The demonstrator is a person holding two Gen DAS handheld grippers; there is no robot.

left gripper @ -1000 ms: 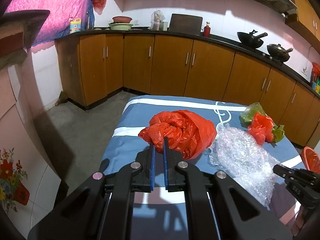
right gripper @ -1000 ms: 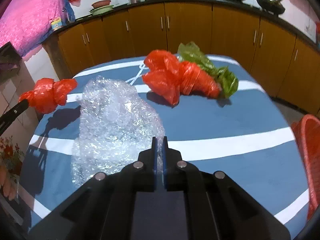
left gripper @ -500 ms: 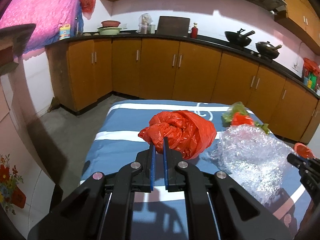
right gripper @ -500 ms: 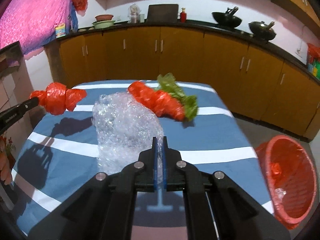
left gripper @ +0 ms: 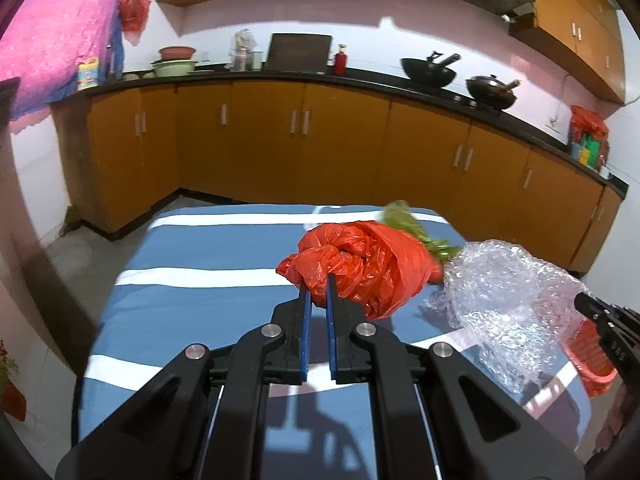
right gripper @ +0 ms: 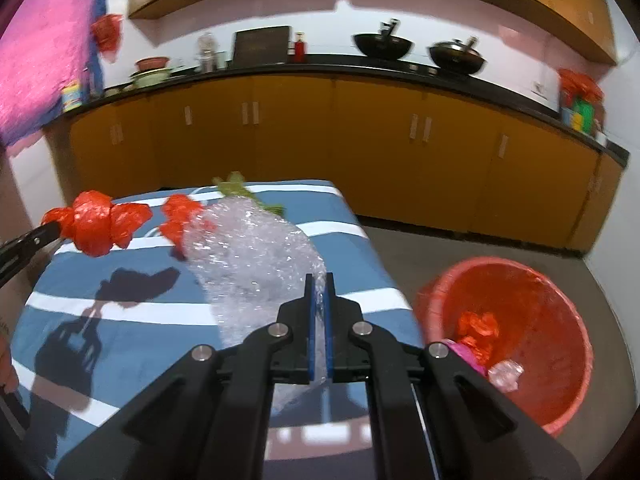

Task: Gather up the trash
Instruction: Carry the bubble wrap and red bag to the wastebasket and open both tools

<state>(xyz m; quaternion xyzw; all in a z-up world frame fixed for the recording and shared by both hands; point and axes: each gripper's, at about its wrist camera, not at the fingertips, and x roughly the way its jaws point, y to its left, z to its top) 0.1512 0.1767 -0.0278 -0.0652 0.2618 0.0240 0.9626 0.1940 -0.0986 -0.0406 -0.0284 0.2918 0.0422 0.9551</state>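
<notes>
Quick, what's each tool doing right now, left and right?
Left tool: shut on the red plastic bag.
Right tool: shut on the bubble wrap.

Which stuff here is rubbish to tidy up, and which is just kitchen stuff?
For the job: crumpled red plastic bag, clear bubble wrap sheet, red and green bags on the table, round red bin.

Lying about: two black woks, red bottle, stacked bowls.

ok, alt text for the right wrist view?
The right gripper is shut on a clear bubble wrap sheet lifted over a blue striped table, with an orange trash basket on the floor to the right. At left, the left gripper holds a red plastic bag.
</notes>
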